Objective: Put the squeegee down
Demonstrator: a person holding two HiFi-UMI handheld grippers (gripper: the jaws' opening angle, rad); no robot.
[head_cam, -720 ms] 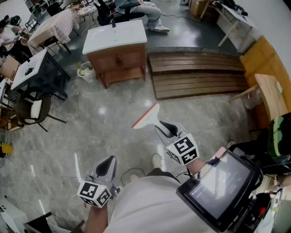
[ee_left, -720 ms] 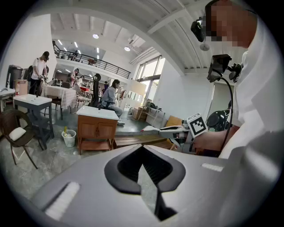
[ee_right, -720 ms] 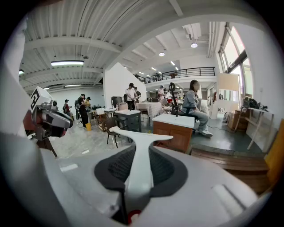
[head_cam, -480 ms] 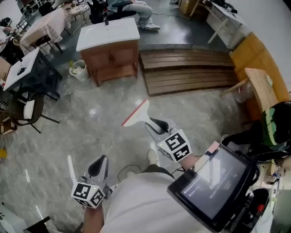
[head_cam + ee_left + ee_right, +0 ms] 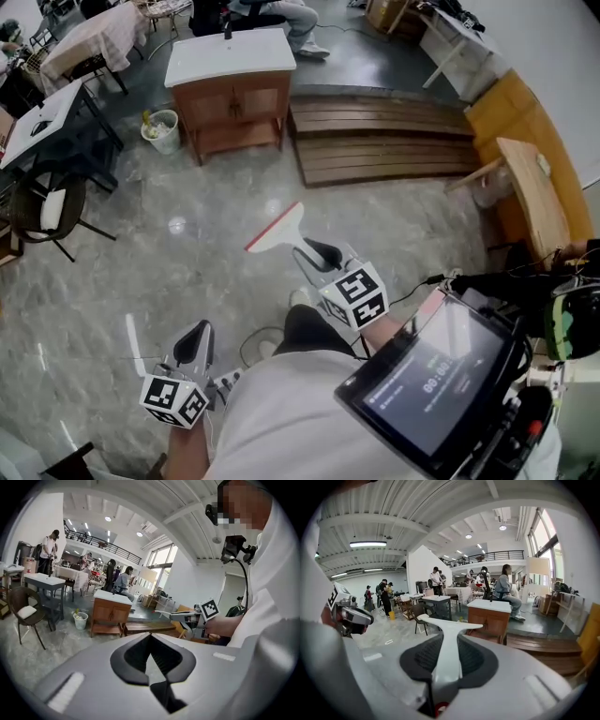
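1 squeegee [image 5: 275, 228], white with a red blade edge, is held by its handle in the right gripper [image 5: 314, 251]. In the right gripper view the handle is seen clamped between the 2 dark pads, with the blade end standing out beyond the jaw tips. The squeegee is carried in the air, clear of the grey stone floor [image 5: 187, 272], and is touched by nothing but the pads. Its blade end is turned toward 1 wooden cabinet [image 5: 232, 108] with a white basin top, which stands well apart from it.

The left gripper [image 5: 197, 336] is seen lower in the head view, nearer the person's body and well apart from the squeegee. In the left gripper view its 2 jaws are seen drawn together, with nothing between them.

Just beside the cabinet, 1 small bin [image 5: 162, 130] is set on the floor. On the cabinet's other side 1 slatted wooden platform [image 5: 380, 141] is laid, and past it 1 wooden bench [image 5: 527, 192] is seen at the head view's right edge. 1 dark chair [image 5: 45, 211] with a pale cushion is placed at the left edge. 1 screen [image 5: 433, 375] is seen at the lower right, close to the person's body. 1 seated person [image 5: 506, 587] is seen behind the cabinet in the right gripper view.
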